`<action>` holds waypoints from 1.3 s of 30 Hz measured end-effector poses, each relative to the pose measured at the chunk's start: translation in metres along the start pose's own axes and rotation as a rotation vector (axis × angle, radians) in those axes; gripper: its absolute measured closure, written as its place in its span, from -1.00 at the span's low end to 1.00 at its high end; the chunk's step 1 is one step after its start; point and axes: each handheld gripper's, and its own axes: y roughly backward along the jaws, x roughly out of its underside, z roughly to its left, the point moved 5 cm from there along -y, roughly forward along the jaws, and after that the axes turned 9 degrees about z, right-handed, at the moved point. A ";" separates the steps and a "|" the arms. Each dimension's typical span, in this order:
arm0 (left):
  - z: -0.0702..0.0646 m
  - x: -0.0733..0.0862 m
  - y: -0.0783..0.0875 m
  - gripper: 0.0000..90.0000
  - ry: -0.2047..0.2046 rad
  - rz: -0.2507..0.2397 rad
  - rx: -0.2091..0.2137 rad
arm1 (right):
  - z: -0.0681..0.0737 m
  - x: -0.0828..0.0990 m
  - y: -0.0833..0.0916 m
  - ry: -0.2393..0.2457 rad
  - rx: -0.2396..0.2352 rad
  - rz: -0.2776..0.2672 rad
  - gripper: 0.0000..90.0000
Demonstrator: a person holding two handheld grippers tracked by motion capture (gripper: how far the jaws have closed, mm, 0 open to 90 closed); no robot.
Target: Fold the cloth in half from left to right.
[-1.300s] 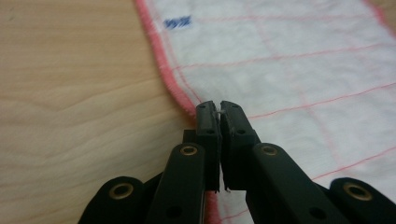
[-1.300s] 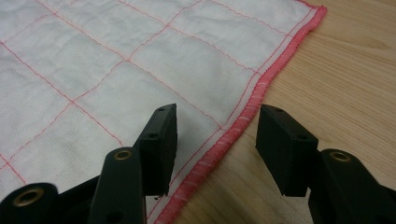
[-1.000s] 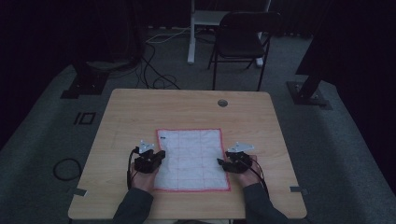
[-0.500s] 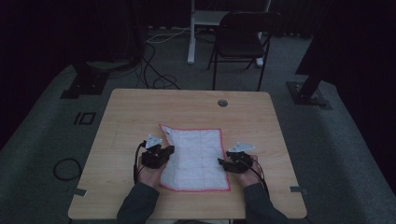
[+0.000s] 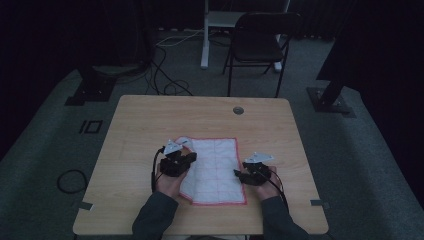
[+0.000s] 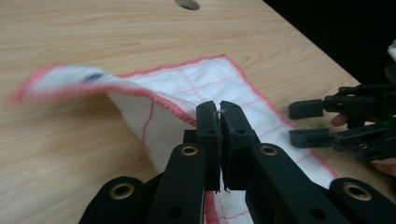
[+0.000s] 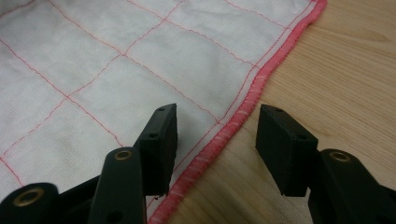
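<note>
White cloth, red grid, on pale wood

The cloth (image 5: 215,170) is white, crossed by thin red lines into a grid of squares, and bound all round with a thicker pinkish-red hem; on its raised corner, in the left gripper view, a small blue mark shows, blurred. Under the cloth the table (image 5: 150,120) is light tan wood with fine straight grain, and a small grey ring sits near its far edge. The left gripper (image 6: 219,116) at the cloth's one side is black with brass-coloured rivets; the right gripper (image 7: 215,130) at the cloth's other hem is the same black. Each carries a light grey plate. The sleeves are dark grey.
</note>
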 end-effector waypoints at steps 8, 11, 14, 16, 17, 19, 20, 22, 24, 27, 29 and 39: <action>-0.020 -0.011 -0.013 0.96 -0.032 0.007 0.041 | -0.002 0.001 0.002 -0.006 0.004 -0.004 0.08; -0.029 -0.013 -0.020 0.96 -0.044 0.014 0.056 | -0.005 0.001 0.003 -0.011 0.010 -0.006 0.09; -0.033 -0.014 -0.025 0.96 -0.055 0.024 0.063 | -0.006 0.002 0.004 -0.017 0.013 -0.006 0.09; -0.037 -0.014 -0.030 0.96 -0.062 0.028 0.068 | -0.008 0.002 0.005 -0.020 0.014 -0.010 0.09; -0.039 -0.014 -0.032 0.96 -0.067 0.027 0.072 | -0.009 0.002 0.006 -0.028 0.016 -0.012 0.09; -0.044 -0.016 -0.038 0.96 -0.069 0.027 0.082 | -0.011 0.003 0.006 -0.032 0.019 -0.009 0.09; -0.044 -0.016 -0.038 0.96 -0.069 0.027 0.082 | -0.011 0.003 0.006 -0.032 0.019 -0.009 0.09; -0.049 -0.018 -0.042 0.96 -0.073 0.031 0.091 | -0.012 0.003 0.006 -0.042 0.020 -0.009 0.09; -0.052 -0.019 -0.045 0.96 -0.076 0.035 0.092 | -0.013 0.004 0.007 -0.042 0.023 -0.010 0.09; -0.058 -0.021 -0.052 0.96 -0.079 0.042 0.103 | -0.016 0.004 0.008 -0.057 0.028 -0.012 0.10; -0.062 -0.021 -0.055 0.96 -0.088 0.045 0.113 | -0.018 0.005 0.007 -0.068 0.038 -0.003 0.10; -0.061 -0.018 -0.051 0.66 -0.089 0.040 0.149 | -0.019 0.004 0.008 -0.086 0.052 -0.009 0.10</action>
